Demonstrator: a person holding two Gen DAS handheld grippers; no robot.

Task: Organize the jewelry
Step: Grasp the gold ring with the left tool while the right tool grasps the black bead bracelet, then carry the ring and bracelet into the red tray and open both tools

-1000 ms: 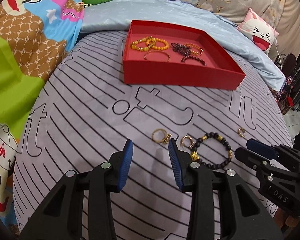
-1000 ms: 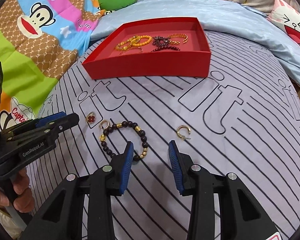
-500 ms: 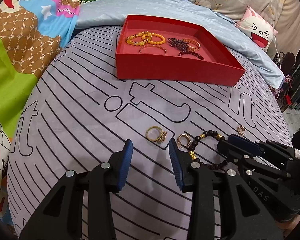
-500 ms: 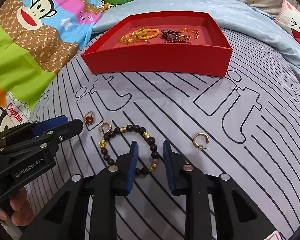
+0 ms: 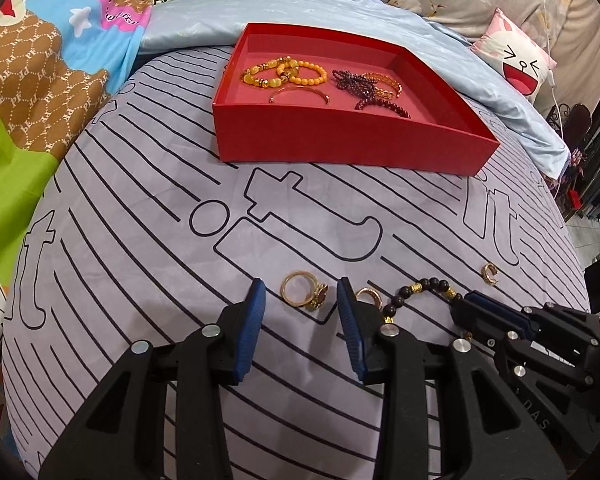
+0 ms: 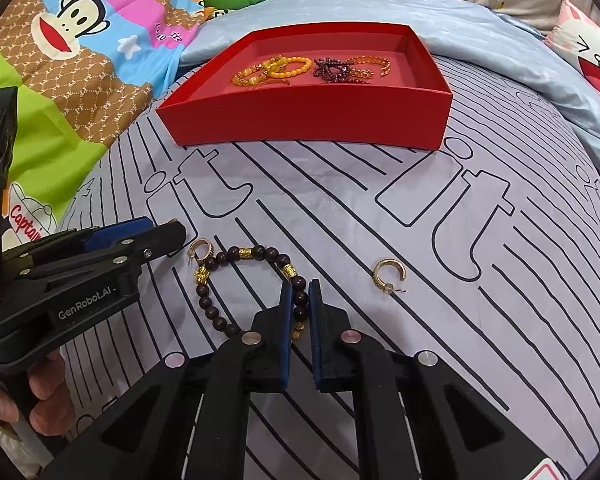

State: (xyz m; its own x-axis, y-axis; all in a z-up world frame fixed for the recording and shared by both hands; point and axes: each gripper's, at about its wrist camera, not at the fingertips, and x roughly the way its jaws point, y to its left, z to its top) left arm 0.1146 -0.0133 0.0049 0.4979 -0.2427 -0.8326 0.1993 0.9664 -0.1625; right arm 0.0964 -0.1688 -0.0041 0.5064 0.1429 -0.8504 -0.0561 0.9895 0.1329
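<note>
Left wrist view gives me the gold ring point(image 5: 304, 294) with a dark stone, lying on the grey striped bedsheet point(image 5: 140, 248) between the tips of my left gripper point(image 5: 300, 300), fingers spread wide and holding nothing. The right wrist view does not show that ring; the left gripper's body blocks it there. What the right view gives instead is my right gripper point(image 6: 299, 300), fingers drawn narrow around one strand of the dark beaded bracelet point(image 6: 244, 280); I cannot tell whether the pads point(image 6: 286, 316) actually pinch the beads. The bracelet lies flat on the sheet as a loop with gold spacer beads, long axis running roughly left to right across the right view. One gold hoop earring point(image 6: 202, 250) touches its left end; a second hoop earring point(image 6: 388, 276) lies apart to the right, open side facing away from the bracelet. The red box point(image 5: 340, 148) sits farther up the bed, lidless, holding yellow-orange beaded bracelets point(image 5: 284, 74), a thin gold bangle point(image 5: 300, 92) and dark red bead strands point(image 5: 364, 88).
</note>
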